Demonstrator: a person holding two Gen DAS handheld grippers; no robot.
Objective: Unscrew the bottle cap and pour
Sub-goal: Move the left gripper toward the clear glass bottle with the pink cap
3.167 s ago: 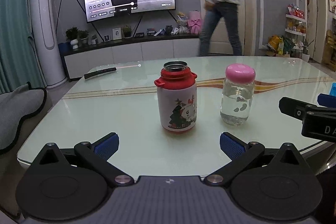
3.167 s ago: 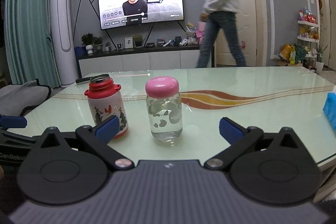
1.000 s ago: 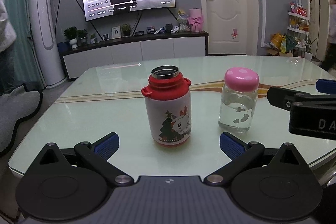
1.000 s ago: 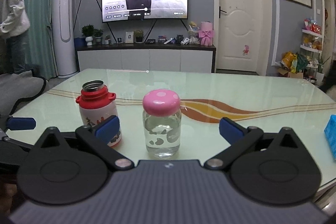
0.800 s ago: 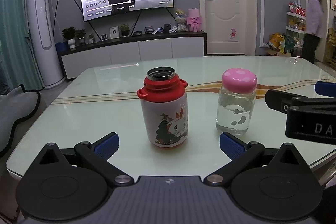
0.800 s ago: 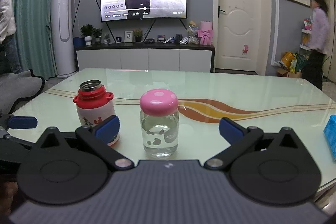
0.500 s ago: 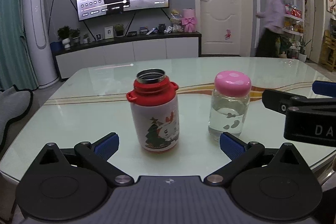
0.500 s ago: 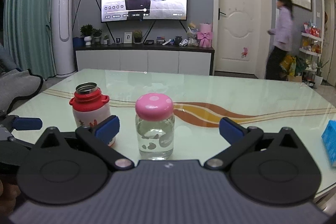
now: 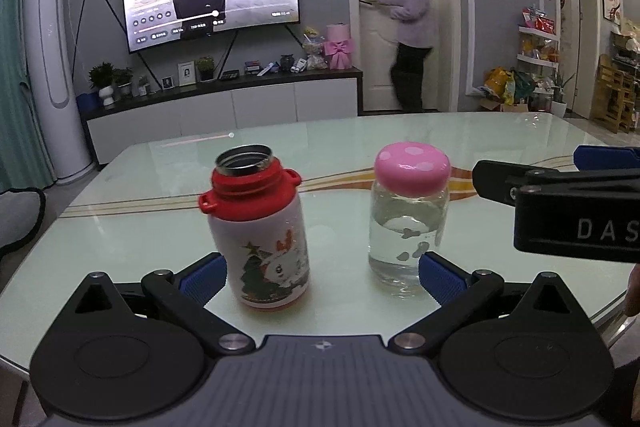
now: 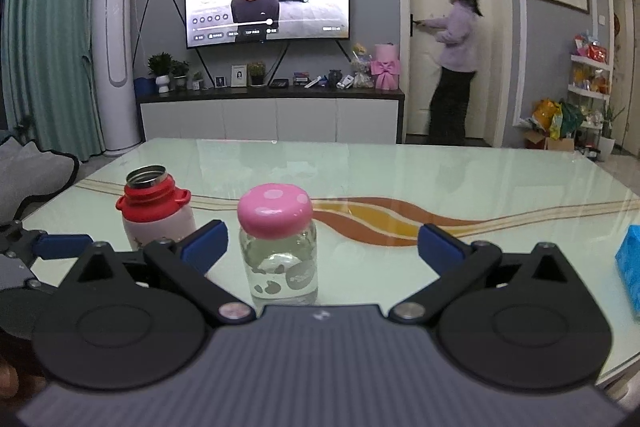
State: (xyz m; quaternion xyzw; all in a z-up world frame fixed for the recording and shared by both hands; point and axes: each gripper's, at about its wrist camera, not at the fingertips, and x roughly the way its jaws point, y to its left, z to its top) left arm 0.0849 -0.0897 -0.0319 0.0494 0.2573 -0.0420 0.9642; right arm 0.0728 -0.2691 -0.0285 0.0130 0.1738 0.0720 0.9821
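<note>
1. Left gripper (image 9: pixel 320 277): jaws spread wide, nothing between the pads. It sits low at the near table edge. Over the last few seconds it has closed in and slid right relative to the scene; the red flask (image 9: pixel 262 235) now sits just past its left finger (image 9: pixel 202 277), larger in view than before.
2. Right gripper (image 10: pixel 322 245): also released, empty. The glass bottle (image 10: pixel 280 255) has drifted from centre toward its left finger (image 10: pixel 204 239), so this one has shifted a little too. No contact with anything.
3. Glass bottle: upright on the glass table (image 9: pixel 500 143), pink cap (image 9: pixel 412 167) seated on it, clear liquid inside. It stands just right of the flask, apart from it. Neither has moved on the table; only the cameras have.
4. Red flask: upright, mouth open, no lid on it. Inside level is not visible.
5. Read: the change is pure approach, no grasp. Cap on plus open flask fits either pre-unscrew or poured and recapped; can't tell which.
6. Background: a person (image 9: pixel 414 35) is now at the door, well clear of the table. No bearing on the task.
</note>
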